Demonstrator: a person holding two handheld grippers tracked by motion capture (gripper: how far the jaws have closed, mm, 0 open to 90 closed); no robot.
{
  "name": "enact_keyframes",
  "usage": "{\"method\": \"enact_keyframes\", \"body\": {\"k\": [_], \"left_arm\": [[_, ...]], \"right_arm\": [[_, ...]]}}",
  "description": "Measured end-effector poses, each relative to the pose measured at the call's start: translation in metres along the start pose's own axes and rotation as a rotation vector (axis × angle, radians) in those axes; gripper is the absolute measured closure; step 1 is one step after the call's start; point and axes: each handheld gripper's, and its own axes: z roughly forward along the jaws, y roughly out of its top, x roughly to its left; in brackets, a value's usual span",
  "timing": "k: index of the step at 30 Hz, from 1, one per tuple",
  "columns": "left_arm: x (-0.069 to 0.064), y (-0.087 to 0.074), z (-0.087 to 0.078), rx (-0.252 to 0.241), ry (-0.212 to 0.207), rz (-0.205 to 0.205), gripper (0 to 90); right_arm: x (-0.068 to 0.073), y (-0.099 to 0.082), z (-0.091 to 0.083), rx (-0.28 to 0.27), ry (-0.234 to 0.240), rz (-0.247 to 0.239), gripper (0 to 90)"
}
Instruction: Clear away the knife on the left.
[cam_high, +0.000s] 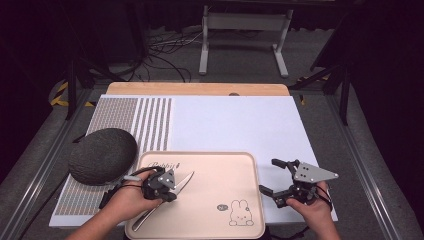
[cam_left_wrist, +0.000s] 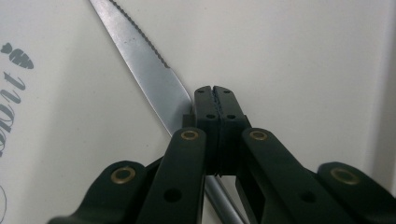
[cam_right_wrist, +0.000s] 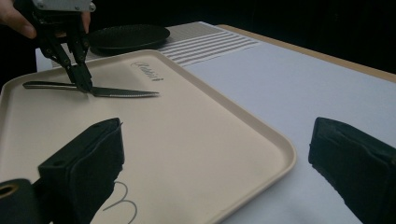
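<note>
High view: left tongs (cam_high: 174, 187) clamp the knife (cam_high: 165, 196) on the tray (cam_high: 210, 165); right tongs (cam_high: 272, 176) gape wide.

the tray (cam_high: 252, 165) bears a word in grey cursive script near its far left corner, reading "rabbit" as far as can be told (cam_high: 164, 164); in the right gripper view the same word (cam_right_wrist: 146, 71) stands on the tray's far part. in the left gripper view its last letters, something like "bit" (cam_left_wrist: 13, 100), run beside a small carrot sign (cam_left_wrist: 17, 55). beside the drawn rabbit (cam_high: 241, 212) sits a small dark badge (cam_high: 222, 207), too small to read.
</note>
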Motion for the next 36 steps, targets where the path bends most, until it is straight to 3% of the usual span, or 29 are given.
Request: {"method": "enact_keyframes", "body": {"k": [7,15,36], "left_arm": [[0.001,-0.002,0.002,0.016,-0.002,-0.003,90.0],[0.002,-0.005,0.001,0.031,0.031,0.007,90.0],[0.011,-0.033,-0.009,-0.009,0.051,-0.090,90.0]], "right_arm": [[0.000,0.000,0.000,0.001,-0.001,0.000,4.4],[0.000,0.000,0.001,0.003,0.002,-0.003,4.5],[0.000,-0.001,0.001,0.010,0.003,-0.001,4.5]]}}
